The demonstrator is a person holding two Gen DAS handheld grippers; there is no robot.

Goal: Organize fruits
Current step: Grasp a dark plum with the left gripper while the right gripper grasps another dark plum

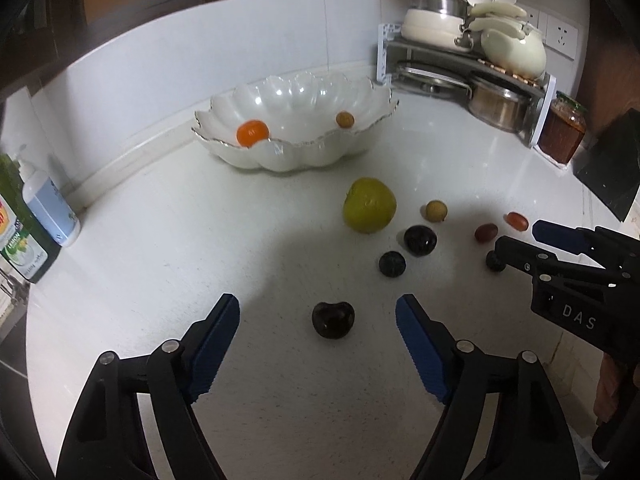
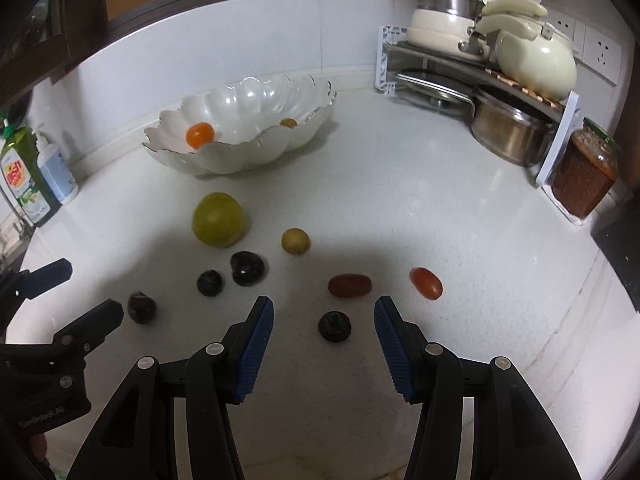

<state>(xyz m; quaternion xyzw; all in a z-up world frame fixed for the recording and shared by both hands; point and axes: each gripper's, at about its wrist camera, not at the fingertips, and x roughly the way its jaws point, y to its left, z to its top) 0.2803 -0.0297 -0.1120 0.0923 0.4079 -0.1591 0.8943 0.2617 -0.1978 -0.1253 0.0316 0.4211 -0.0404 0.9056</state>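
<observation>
A white scalloped bowl [image 1: 280,152] [image 2: 224,156] at the back holds an orange fruit [image 1: 252,133] and a small tan one [image 1: 345,119]. On the counter lie a green fruit [image 1: 369,205] [image 2: 218,220], a tan longan [image 1: 435,211] [image 2: 295,241], several dark plums and two red grape tomatoes [image 2: 350,285] [image 2: 426,283]. My left gripper [image 1: 318,306] is open around a dark plum [image 1: 333,319]. My right gripper [image 2: 324,306] [image 1: 516,236] is open, with a dark plum [image 2: 335,326] between its fingers.
A rack [image 1: 460,64] with pots and a kettle stands at the back right, a jar [image 1: 562,136] beside it. Soap bottles [image 1: 36,216] stand at the left. The counter's front edge curves off at the right.
</observation>
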